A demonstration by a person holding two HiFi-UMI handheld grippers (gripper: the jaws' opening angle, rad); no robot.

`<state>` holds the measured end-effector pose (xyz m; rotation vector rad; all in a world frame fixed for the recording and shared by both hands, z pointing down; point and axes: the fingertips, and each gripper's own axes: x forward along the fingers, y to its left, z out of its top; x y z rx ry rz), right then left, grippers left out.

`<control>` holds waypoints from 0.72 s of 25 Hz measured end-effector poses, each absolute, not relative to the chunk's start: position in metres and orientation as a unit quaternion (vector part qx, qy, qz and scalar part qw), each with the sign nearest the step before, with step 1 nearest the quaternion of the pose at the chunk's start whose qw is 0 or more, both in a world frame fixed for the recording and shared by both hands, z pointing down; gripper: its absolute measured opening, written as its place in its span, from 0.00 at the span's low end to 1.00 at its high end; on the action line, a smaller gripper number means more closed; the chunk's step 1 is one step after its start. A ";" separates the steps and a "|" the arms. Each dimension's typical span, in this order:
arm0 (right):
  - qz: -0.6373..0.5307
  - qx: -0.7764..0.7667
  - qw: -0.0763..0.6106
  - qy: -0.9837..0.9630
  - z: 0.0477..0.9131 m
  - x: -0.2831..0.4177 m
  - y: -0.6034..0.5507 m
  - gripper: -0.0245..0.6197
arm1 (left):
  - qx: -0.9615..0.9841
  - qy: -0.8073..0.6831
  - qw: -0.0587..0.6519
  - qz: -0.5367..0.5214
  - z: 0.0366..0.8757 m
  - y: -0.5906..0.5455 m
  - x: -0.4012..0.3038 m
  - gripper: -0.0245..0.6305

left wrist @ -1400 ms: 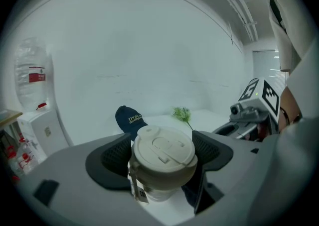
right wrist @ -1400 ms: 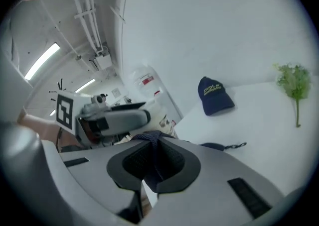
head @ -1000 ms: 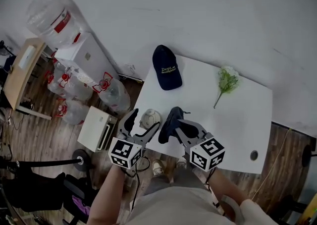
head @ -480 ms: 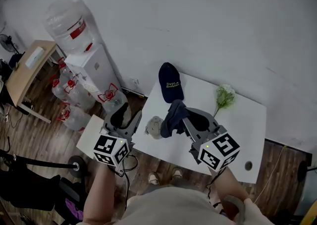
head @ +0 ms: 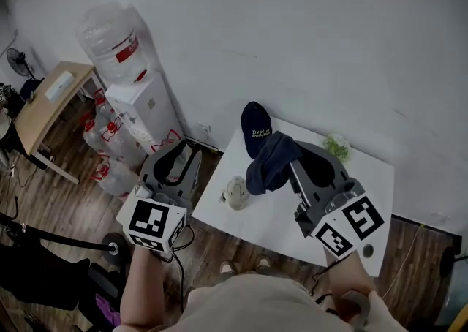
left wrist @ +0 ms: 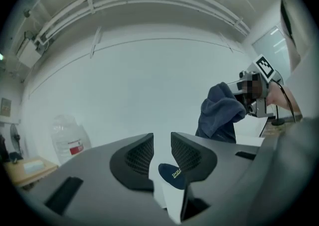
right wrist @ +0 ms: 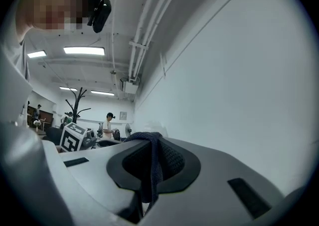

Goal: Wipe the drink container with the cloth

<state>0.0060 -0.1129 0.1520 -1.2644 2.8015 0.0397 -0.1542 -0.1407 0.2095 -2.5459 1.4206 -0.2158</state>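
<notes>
Dark blue cloth (head: 270, 162) hangs bunched in mid-air; pale drink container (head: 235, 191) sits on the table (head: 274, 215)

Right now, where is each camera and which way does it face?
Head view: on the head, looking down at the table; forearms, left gripper, right gripper show.
Left gripper view: rides that gripper, faces the wall; its jaws, just closing, stand apart, empty.
Right gripper view: rides that gripper, faces the wall; jaws pinch the cloth.
Shared: head and left gripper views both show the cap.
</notes>
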 end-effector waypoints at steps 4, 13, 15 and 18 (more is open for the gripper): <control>0.028 -0.414 0.039 0.909 0.137 0.010 -0.101 0.10 | -0.867 0.476 0.139 -0.057 0.186 -0.123 -0.146 0.18; 0.034 -0.415 0.008 0.909 0.152 0.010 -0.072 0.10 | -0.852 0.498 0.159 -0.019 0.180 -0.088 -0.161 0.11; 0.035 -0.411 0.000 0.911 0.159 0.007 -0.066 0.10 | -0.854 0.498 0.151 -0.021 0.186 -0.083 -0.160 0.11; 0.028 -0.400 -0.003 0.916 0.169 0.003 -0.055 0.10 | -0.856 0.500 0.130 -0.029 0.200 -0.078 -0.159 0.11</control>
